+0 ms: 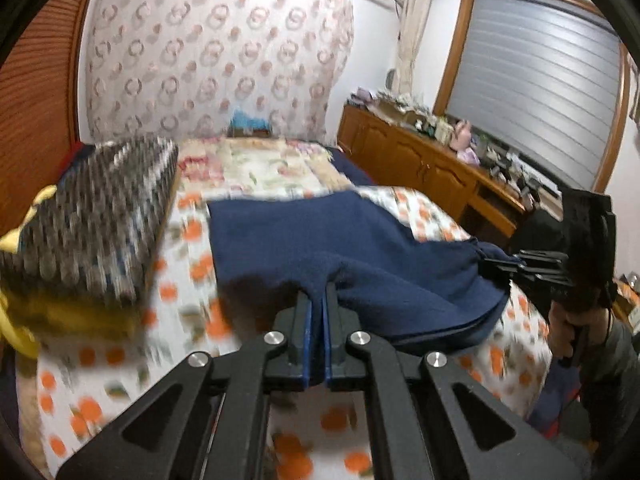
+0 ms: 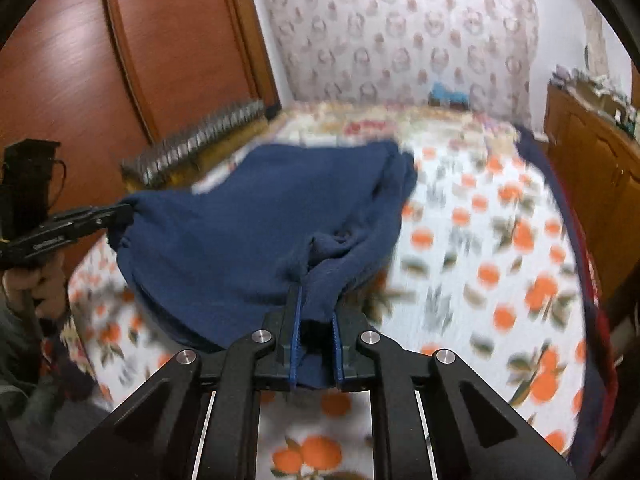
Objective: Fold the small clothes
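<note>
Leftmost on the bed (image 1: 192, 336), near its left edge, lies a stack of folded things, a grey knitted piece (image 1: 100, 216) on top of something yellow. Beside it, over the middle of the orange-printed bedspread, is the dark blue garment (image 1: 320, 240), its far part resting on the bed and its near edge raised off it. The left hand-held gripper (image 1: 317, 300) has its jaws drawn nearly together on a pinch of that near edge, blue cloth bunching up between the pads. Further right, the right hand-held gripper (image 2: 316, 304) is clamped on a thicker, bunched fold at the garment's other near corner, its jaws a little apart around the cloth. Along the bed's right side stands a wooden cabinet (image 1: 420, 164) with clutter on top.
</note>
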Tool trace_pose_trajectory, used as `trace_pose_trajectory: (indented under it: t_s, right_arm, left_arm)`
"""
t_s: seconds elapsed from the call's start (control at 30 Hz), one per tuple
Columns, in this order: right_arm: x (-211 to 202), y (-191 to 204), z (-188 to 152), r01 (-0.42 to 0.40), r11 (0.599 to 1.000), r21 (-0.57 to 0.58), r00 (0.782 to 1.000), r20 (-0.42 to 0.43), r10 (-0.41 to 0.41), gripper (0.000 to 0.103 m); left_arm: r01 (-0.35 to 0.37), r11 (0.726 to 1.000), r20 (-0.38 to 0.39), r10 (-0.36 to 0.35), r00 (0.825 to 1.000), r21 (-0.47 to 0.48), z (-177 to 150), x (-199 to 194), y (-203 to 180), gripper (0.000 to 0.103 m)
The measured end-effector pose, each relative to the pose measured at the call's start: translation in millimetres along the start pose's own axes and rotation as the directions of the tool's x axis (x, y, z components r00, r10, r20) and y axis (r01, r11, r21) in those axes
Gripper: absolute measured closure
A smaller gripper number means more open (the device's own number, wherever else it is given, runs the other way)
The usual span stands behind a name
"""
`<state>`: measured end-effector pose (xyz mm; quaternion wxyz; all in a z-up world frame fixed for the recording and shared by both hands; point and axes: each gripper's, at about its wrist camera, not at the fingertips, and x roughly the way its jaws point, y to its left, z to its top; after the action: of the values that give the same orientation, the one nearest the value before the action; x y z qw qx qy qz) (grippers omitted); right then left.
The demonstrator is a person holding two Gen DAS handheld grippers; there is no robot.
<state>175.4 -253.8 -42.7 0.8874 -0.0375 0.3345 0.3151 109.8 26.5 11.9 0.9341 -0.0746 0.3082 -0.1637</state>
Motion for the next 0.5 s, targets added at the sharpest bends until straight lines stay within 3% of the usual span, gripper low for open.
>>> trace_pose_trajectory:
  t_s: [0.23, 0.5]
  right_arm:
    - [23.1, -16.5, 69.7, 0.029, 0.999, -0.019, 0.998, 0.057, -0.028, 0.094]
    - [80.0, -48.1, 115.4, 0.062, 0.998, -0.011, 0.998, 0.006, -0.062, 0.093]
  left_arm:
    - [-0.078, 0.997, 0.008, 0.078, 0.997, 0.001, 57.8, 43.6, 22.4, 0.101]
    - [-0.124, 0.991, -0.076, 0.120, 0.990, -0.049, 82.8, 97.3, 56.0, 0.101]
